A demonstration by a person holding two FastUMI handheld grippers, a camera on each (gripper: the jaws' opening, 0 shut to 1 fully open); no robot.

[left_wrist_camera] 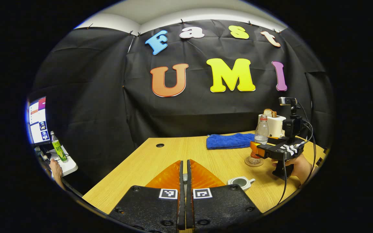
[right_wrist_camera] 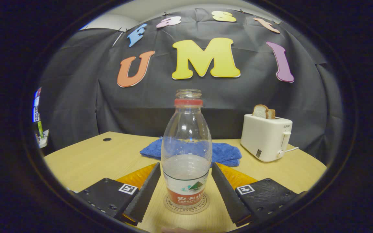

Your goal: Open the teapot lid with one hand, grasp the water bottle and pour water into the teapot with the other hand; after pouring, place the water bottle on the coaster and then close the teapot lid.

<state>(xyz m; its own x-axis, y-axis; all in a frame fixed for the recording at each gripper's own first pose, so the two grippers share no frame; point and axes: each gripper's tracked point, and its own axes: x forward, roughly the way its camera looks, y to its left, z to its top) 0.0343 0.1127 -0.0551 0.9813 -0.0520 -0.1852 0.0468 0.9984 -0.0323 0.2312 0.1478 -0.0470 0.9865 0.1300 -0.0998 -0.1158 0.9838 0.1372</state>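
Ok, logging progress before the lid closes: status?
Right gripper open, straddling water bottle upright on coaster. Left gripper shut on lid. Teapot open, nothing blocking.

Bottle [right_wrist_camera: 186, 152] on coaster [right_wrist_camera: 186, 204], towel [right_wrist_camera: 225, 152] behind

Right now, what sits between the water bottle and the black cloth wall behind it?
In the right gripper view, a crumpled blue towel lies on the table behind the water bottle, before the wall. The toaster stands off to one side.
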